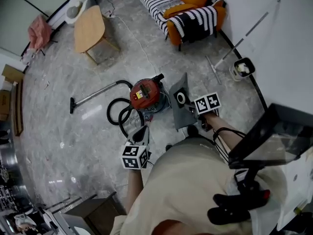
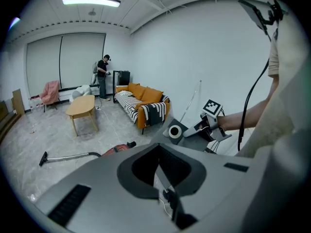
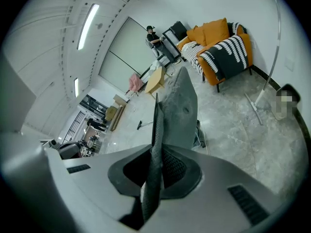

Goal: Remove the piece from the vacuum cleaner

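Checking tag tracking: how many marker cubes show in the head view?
2. One cube on the left gripper, below the red vacuum cleaner; the other cube on the right gripper, clamping the grey piece. None seems hidden.

Beige short-sleeve tee (image 1: pixel 195 180), grey 2-jaw left gripper (image 1: pixel 142 132) & right gripper (image 1: pixel 190 112), b/w square-marker cube on ea., thin black cable (image 2: pixel 249 102) along right forearm

A ceiling strip light (image 2: pixel 91 2) gives even brightness; edges warp fisheye.
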